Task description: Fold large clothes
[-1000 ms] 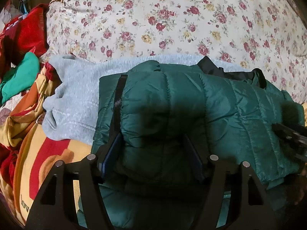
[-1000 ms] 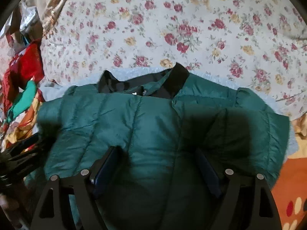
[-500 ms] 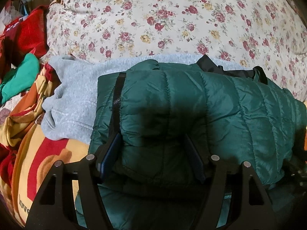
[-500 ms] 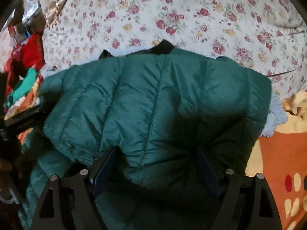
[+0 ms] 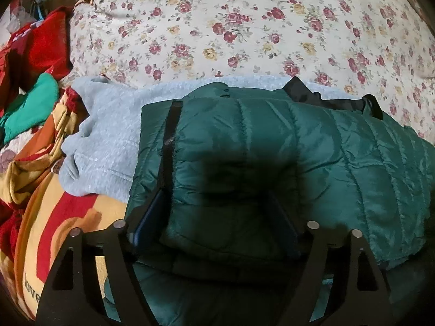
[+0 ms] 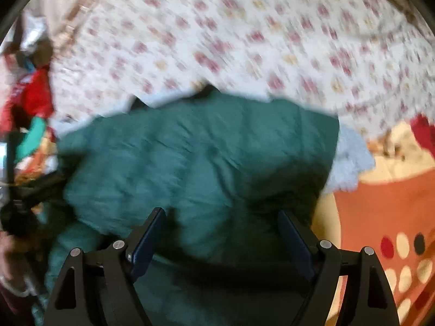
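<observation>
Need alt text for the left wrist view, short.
A green puffer jacket, folded over on itself, lies on a grey sweater on a floral bedspread. The left tool straddles the near fold, its pads spread beside it. Red and orange fabrics sit left.

Floral bedspread (image 5: pixel 244 27) lies open at twelve o'clock; piled clothes (image 5: pixel 32 103) crowd nine o'clock; green jacket (image 5: pixel 299 163) fills centre.

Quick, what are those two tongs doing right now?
Left tongs: open, just widened, green jacket fold between them.
Right tongs: open over the jacket.
</observation>
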The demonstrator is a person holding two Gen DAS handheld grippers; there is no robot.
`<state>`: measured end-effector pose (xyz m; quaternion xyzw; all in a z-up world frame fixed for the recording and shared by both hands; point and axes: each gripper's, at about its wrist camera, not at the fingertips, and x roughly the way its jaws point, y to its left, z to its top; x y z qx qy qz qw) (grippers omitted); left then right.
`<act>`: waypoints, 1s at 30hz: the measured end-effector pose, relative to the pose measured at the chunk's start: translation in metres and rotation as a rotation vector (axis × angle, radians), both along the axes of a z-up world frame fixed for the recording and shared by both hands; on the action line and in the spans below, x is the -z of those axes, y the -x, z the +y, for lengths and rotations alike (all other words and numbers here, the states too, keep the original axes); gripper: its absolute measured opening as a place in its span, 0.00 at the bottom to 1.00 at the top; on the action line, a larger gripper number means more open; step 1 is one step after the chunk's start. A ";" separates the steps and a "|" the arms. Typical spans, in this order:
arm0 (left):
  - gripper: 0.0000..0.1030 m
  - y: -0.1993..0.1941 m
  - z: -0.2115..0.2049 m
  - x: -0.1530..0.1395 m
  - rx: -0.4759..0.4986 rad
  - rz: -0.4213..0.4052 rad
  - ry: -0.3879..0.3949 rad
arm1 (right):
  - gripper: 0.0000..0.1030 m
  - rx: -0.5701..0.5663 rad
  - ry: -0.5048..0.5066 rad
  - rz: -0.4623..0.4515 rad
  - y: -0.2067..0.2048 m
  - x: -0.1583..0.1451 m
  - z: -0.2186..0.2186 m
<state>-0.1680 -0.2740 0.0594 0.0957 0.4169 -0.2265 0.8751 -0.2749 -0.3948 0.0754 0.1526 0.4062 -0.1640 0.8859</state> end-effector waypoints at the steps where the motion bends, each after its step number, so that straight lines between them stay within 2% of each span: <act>1: 0.77 0.000 0.000 0.000 -0.001 0.005 0.006 | 0.80 -0.003 -0.023 0.008 -0.003 0.010 -0.003; 3: 0.77 0.000 0.001 0.000 -0.002 0.001 0.006 | 0.81 -0.009 -0.014 0.008 -0.005 0.014 -0.003; 8: 0.77 0.007 0.005 -0.008 0.007 0.006 -0.018 | 0.81 0.005 -0.012 0.007 0.000 0.001 -0.002; 13: 0.77 0.019 0.019 -0.020 0.017 -0.002 -0.010 | 0.81 0.036 -0.035 -0.053 0.022 -0.019 0.000; 19: 0.77 0.035 0.036 -0.035 0.026 -0.031 0.015 | 0.81 0.047 -0.048 -0.050 0.038 -0.025 0.004; 30: 0.77 0.062 0.058 -0.047 0.058 -0.063 0.010 | 0.81 0.045 -0.054 -0.043 0.061 -0.029 0.017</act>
